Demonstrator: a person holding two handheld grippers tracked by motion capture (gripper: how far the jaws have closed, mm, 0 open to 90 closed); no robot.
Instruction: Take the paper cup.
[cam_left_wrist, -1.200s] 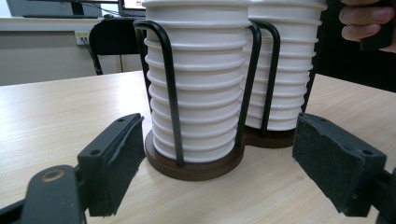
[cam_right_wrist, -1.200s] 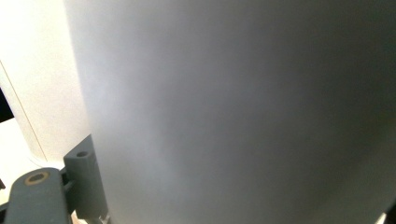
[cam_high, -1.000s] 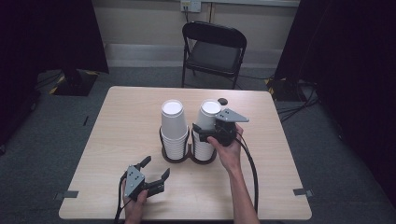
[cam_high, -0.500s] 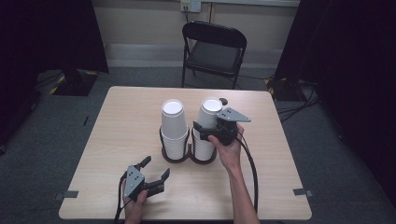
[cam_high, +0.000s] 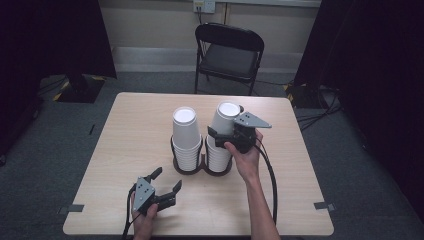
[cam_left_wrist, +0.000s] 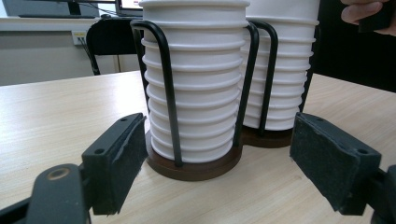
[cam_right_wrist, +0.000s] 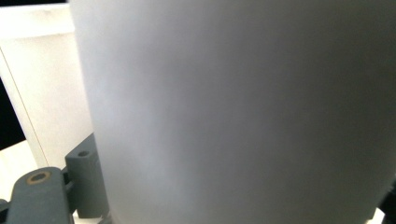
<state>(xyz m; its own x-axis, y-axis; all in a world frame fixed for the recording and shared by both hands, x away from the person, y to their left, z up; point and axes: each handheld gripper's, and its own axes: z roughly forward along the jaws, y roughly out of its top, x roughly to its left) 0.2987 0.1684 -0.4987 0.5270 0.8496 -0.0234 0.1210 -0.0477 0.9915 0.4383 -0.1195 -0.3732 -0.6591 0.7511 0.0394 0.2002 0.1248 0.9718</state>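
Change since earlier: little is being moved; the right stack's top cup (cam_high: 226, 120) is now being tilted slightly toward the upper right of the frame, while the left gripper is being kept in the same spot.
Top cup: a white paper cup is being held at the top of the right stack (cam_high: 220, 150), just right of the frame's centre in the high view; in the right gripper view its blurred wall (cam_right_wrist: 243, 112) is being pressed close to the camera.
Left stack: white cups (cam_high: 186, 135) are being kept upright just left of the right stack, touching or nearly touching it.
Holder: both stacks are being held in a black wire holder with round brown bases (cam_left_wrist: 194, 165), standing at the table's centre.
Right gripper: the right gripper (cam_high: 227, 136) is being closed around the top cup, with a jaw on each side of the cup's wall.
Left gripper: the left gripper (cam_high: 165, 182) is being held wide open with nothing between its jaws, near the lower left edge of the table, well apart from the holder and aimed at it.
Table: a light wooden table (cam_high: 125, 130) is being used as the surface.
Chair: a black folding chair (cam_high: 227, 52) is being left behind the table, at the upper centre of the frame.
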